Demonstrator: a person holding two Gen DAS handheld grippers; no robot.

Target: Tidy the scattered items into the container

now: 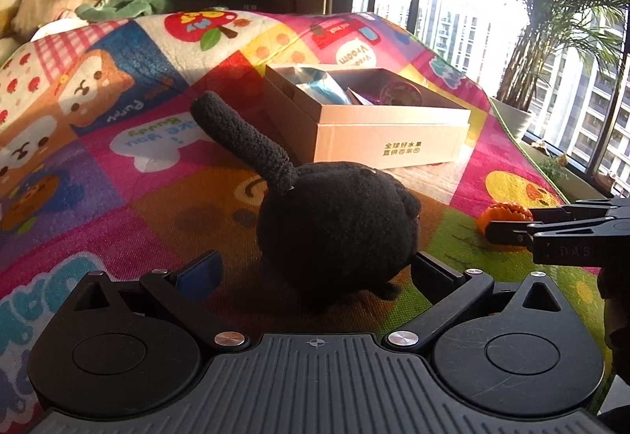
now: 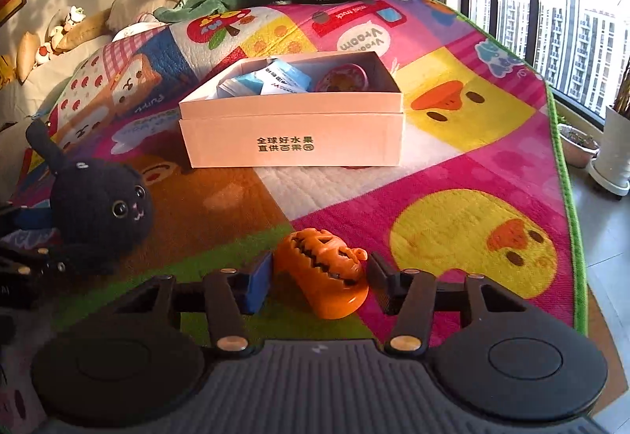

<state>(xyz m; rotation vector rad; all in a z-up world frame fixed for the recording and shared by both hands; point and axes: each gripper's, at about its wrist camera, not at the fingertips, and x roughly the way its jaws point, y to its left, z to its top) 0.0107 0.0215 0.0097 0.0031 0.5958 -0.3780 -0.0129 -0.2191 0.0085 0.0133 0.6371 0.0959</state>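
Plush first, at the left of the right wrist view: the black knitted toy (image 2: 100, 211) with its long ear looks soft, light and squashy, so a grip across the round body should hold without harm. In the left wrist view the left gripper (image 1: 317, 270) has its jaws spread wide on either side of that body; whether the pads press it I cannot tell. At lower centre of the right view sits the orange pumpkin toy (image 2: 325, 276), apparently hard moulded plastic, light, smooth and likely slippery, with a jagged mouth; its flanks look the best hold. The right gripper (image 2: 321, 282) stands partly closed about it, the blue pad at its left side touching or nearly so, the right pad showing a small gap. The cardboard box (image 2: 291, 143), upper centre, is open and already holds packets and a round tin. Everything lies on a bright quilted mat (image 2: 472, 166) over a bed; windows (image 2: 571, 32) fill the upper right, a potted plant (image 1: 551, 21) beside them.
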